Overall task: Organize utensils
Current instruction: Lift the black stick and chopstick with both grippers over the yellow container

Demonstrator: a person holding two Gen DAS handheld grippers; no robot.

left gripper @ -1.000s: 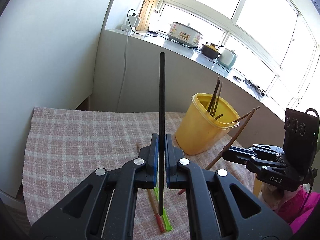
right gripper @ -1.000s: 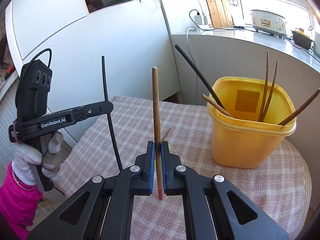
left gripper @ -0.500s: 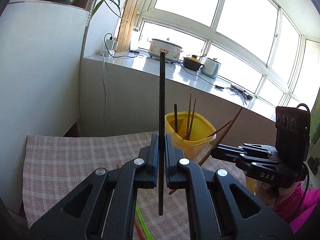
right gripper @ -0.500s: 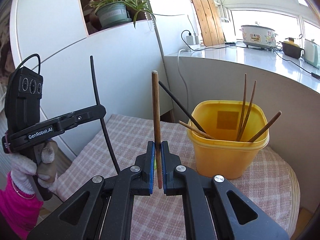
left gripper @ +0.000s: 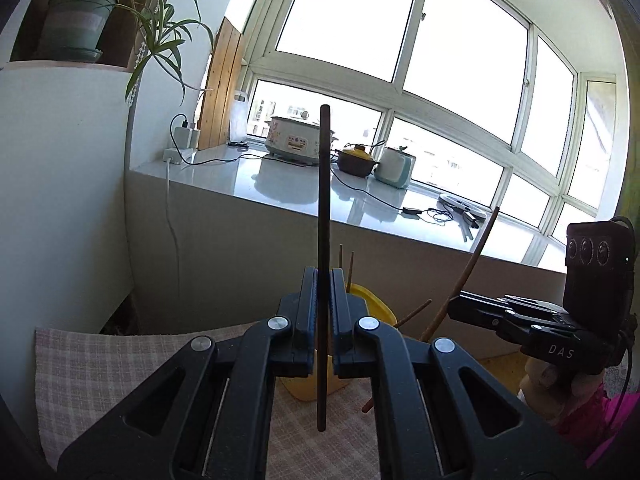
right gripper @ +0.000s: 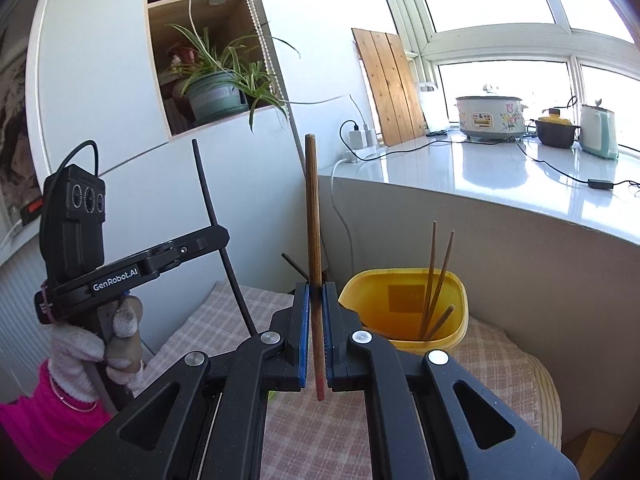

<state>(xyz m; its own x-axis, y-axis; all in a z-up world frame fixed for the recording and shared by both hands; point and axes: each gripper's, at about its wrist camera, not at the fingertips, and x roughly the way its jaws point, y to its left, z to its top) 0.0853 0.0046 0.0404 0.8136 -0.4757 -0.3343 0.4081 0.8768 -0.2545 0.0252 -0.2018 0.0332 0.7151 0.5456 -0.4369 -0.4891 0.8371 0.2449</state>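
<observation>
Both claws have risen since a second ago: the bench cloth fills less of each view, windows and sill fill more, and the tub sits lower against each claw.

Left claw (left gripper: 323, 320): pressed together, pinching a black stick (left gripper: 323, 208) near its lower third. Stick upright, long end above the pads, short end hanging below them. Same claw seen from the right wrist view (right gripper: 218, 238), up and left of the right claw, black stick (right gripper: 208, 192) leaning slightly through it.

Right claw (right gripper: 315, 328): pressed together, pinching a brown stick (right gripper: 312, 208), upright, red tip just below the pads. From the left wrist view it shows to the right (left gripper: 454, 306), brown stick (left gripper: 476, 256) slanting up from it.

Yellow tub (right gripper: 404, 304): on the checked cloth (right gripper: 496, 364), ahead and just right of the right claw. Three brown sticks stand in it (right gripper: 434, 280), leaning on the far side. A dark stick end pokes out just left of the right claw's pads; cannot tell where it rests. From the left wrist view the tub (left gripper: 370, 300) is mostly hidden behind the left claw, two stick tips above the rim.

Gloved hand (right gripper: 100, 344), pink sleeve, grips the left claw's handle.
</observation>
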